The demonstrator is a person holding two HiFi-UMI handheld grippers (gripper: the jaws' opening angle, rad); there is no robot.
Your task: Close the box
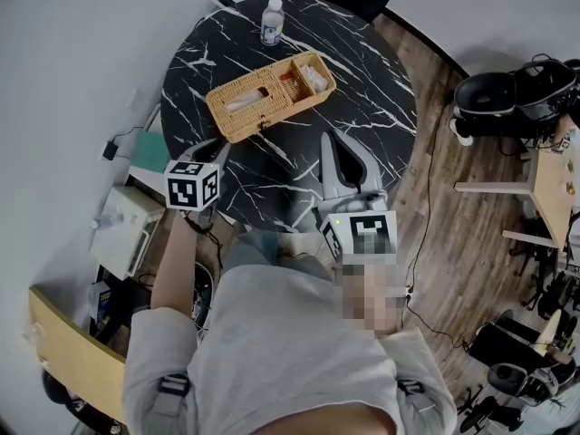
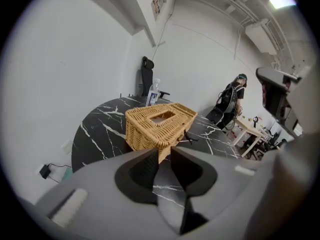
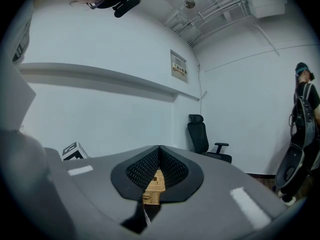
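1. Round black table (image 1: 362,89) with white veins stood on a wood floor (image 1: 453,270) beside a white wall (image 1: 72,53).
2. Near the table's middle lay the wicker box (image 1: 270,95), set at a slant in the head view. Its left part was covered by a top with a slot. Its right end was uncovered, and small things showed inside that I could not make out.
3. At the far edge, apart from the box, a bottle (image 1: 271,21) stood upright.
4. On the table's near left side, the left gripper (image 2: 162,151) pointed down towards the box. Its jaws stood a little apart with nothing between them, short of the box's near corner.
5. At the near right side, the right gripper (image 3: 159,149) pointed level over the table. Its jaw tips met and it held nothing. The box showed only through the gap below the tips.
6. Behind, an office chair (image 3: 200,134) stood by the wall.
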